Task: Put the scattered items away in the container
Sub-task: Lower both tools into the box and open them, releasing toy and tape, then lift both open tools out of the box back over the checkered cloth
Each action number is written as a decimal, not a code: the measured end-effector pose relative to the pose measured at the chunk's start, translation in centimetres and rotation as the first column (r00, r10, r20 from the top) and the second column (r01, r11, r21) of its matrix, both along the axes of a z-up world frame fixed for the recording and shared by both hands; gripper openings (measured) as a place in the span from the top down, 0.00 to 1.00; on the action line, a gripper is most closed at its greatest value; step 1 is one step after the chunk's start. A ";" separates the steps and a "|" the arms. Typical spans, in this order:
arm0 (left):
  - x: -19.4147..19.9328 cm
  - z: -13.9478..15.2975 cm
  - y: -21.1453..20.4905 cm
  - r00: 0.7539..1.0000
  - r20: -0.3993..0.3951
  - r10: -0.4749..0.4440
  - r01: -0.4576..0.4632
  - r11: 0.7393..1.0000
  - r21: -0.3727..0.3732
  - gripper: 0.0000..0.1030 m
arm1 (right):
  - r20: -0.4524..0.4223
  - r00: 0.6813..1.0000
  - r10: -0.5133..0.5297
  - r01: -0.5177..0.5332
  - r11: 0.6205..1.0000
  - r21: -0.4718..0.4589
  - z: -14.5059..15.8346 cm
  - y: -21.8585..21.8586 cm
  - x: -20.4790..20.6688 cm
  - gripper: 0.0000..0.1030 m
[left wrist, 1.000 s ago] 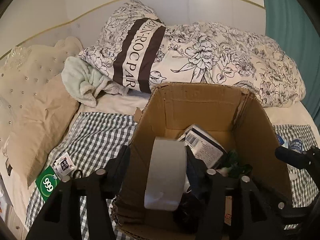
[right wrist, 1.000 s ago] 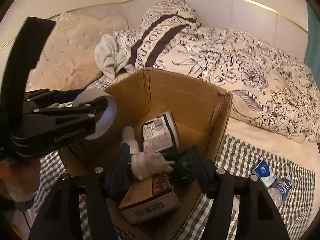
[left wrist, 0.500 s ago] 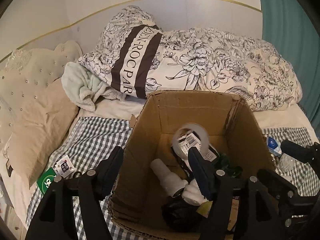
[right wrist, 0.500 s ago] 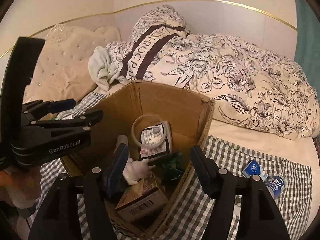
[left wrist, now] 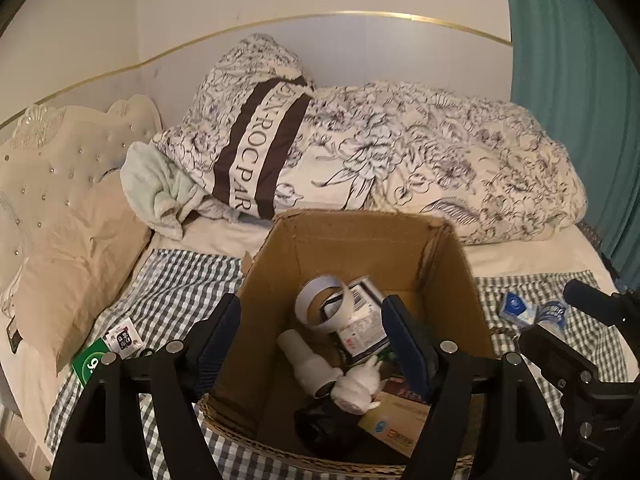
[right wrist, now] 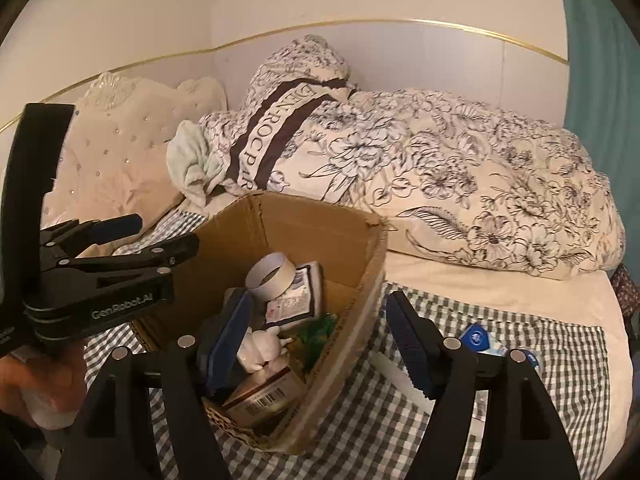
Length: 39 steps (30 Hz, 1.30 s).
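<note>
Cardboard box (left wrist: 448, 256) on the bed holds the tape roll (left wrist: 324, 310). Left gripper (left wrist: 312, 336) and right gripper (right wrist: 318, 334) are opening, empty. Next, grab the blue packet (right wrist: 474, 338) beside the box.

One cardboard box (left wrist: 360, 248) — one tape roll (left wrist: 323, 304), two pillows (left wrist: 76, 256).

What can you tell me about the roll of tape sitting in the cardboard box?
The roll of tape is a wide ring, white outside with a brown cardboard core. It lies tilted inside the open cardboard box, toward the back, its hollow centre facing up and forward. It leans on a labelled white packet with a barcode. No gripper touches it.
</note>
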<state>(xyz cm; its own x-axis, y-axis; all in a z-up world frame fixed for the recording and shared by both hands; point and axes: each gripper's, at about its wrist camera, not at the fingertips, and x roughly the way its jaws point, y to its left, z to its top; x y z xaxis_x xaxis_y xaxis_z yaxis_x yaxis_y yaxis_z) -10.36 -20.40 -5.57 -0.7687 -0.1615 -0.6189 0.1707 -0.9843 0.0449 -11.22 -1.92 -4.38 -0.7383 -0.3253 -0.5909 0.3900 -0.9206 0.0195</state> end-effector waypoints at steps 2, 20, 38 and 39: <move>0.4 0.5 0.4 1.000 -0.015 -0.006 0.006 1.000 0.010 0.25 | -0.005 1.000 -0.014 0.014 1.000 -0.004 0.4 0.7 0.3 0.32; 3.9 4.0 6.0 0.990 -0.115 -0.088 0.089 0.996 0.007 0.06 | -0.072 0.988 -0.135 0.133 0.990 -0.037 4.1 7.5 4.4 0.14; 6.2 5.5 13.3 0.969 -0.153 -0.195 0.195 0.981 -0.014 0.00 | -0.117 0.957 -0.267 0.262 0.964 -0.052 6.4 14.8 9.1 0.00; 6.3 5.6 13.6 0.967 -0.154 -0.201 0.201 0.980 -0.015 0.00 | -0.116 0.955 -0.273 0.269 0.962 -0.051 6.5 15.1 9.3 0.00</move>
